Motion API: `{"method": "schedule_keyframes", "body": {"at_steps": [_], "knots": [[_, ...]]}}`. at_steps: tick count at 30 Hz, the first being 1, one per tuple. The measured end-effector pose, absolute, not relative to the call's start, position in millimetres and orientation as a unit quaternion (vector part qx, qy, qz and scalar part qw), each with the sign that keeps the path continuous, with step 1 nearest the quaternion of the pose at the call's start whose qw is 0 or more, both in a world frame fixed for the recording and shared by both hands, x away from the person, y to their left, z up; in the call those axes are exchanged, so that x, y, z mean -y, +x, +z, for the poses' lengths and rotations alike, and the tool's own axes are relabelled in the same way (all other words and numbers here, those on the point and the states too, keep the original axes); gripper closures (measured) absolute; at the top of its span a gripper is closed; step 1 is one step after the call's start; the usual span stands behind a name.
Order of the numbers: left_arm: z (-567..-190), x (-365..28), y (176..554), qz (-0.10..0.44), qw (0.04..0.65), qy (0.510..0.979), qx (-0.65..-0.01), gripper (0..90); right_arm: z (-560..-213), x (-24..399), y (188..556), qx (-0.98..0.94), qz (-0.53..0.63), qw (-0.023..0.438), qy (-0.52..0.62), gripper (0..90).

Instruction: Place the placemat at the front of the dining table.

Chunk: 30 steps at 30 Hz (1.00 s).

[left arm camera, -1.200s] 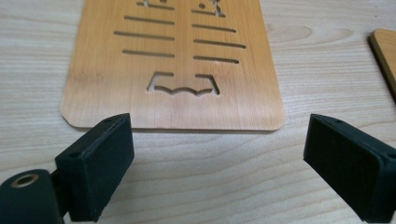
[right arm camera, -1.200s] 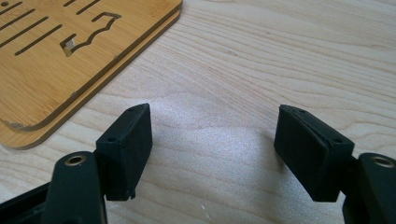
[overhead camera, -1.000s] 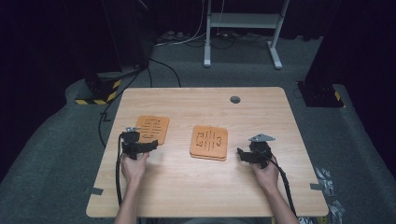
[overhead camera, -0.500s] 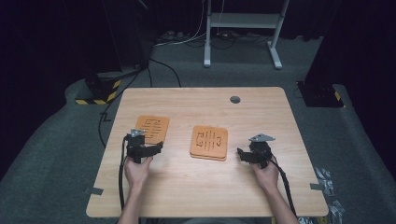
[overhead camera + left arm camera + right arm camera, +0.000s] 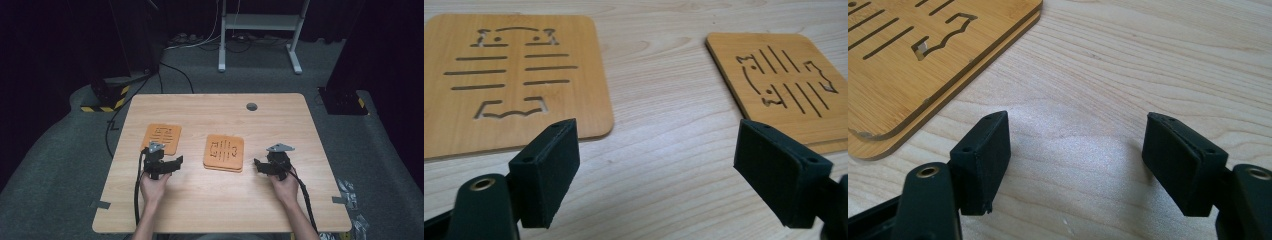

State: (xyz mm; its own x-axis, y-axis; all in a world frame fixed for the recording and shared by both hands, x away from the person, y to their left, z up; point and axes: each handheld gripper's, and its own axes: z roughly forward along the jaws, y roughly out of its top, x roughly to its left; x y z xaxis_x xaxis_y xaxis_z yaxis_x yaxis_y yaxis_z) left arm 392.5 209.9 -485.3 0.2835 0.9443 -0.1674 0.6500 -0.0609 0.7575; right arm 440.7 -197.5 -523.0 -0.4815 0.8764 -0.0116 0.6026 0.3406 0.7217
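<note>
A pale wooden table (image 5: 220,200) is standing on grey carpet (image 5: 60,165) in a dark room, and a person is sitting at its near edge with 1 pair of tongs in each hand.

The left tongs (image 5: 172,162) are hovering low over the wood with their 2 black jaws spread wide and nothing between them. Just ahead of them and slightly to their left, a single orange mat (image 5: 161,138) with cut-out slots is lying flat on the table; in the left gripper view its near corner (image 5: 519,75) is sitting just beyond the left jaw. Ahead and to their right, a stack of 2 orange mats (image 5: 224,152) is lying, the upper mat resting squarely on the lower one.

The right tongs (image 5: 260,165) are also being held released, jaws wide apart over bare wood. The stack is lying just beside them on their left; in the right gripper view its layered edge (image 5: 913,65) is showing 2 boards, one on top of the other, near the left jaw but not touching it.

Far ahead of both tongs, a small round grey cap (image 5: 251,106) is sitting in the tabletop near the back edge. Beyond the table, a white metal stand (image 5: 260,30) and loose cables (image 5: 200,42) are resting on the carpet. A block with yellow and black stripes (image 5: 107,97) is sitting off to the far left, another dark one (image 5: 342,100) off to the far right.
</note>
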Motion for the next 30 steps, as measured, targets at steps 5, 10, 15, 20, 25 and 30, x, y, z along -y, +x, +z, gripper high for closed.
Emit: {"method": "schedule_keyframes", "body": {"at_steps": [5,10,15,20,25,30], "knots": [[-484,-202,388,0.193,0.385,0.71,-0.558,18.9,-523,197,440,-0.793,0.335,0.204,0.467,27.0],[-483,-197,385,0.192,0.394,0.71,-0.551,19.8,-523,197,440,-0.792,0.335,0.204,0.467,27.0],[-482,-192,379,0.193,0.401,0.712,-0.543,20.8,-523,197,440,-0.792,0.335,0.204,0.467,27.0],[-485,-187,374,0.193,0.4,0.72,-0.534,21.9,-523,197,440,-0.793,0.335,0.204,0.467,27.0],[-482,-183,369,0.198,0.405,0.723,-0.524,22.8,-523,197,440,-0.792,0.335,0.204,0.467,27.0],[-483,-175,364,0.196,0.409,0.729,-0.513,23.5,-523,197,440,-0.792,0.335,0.204,0.468,27.0]]}}
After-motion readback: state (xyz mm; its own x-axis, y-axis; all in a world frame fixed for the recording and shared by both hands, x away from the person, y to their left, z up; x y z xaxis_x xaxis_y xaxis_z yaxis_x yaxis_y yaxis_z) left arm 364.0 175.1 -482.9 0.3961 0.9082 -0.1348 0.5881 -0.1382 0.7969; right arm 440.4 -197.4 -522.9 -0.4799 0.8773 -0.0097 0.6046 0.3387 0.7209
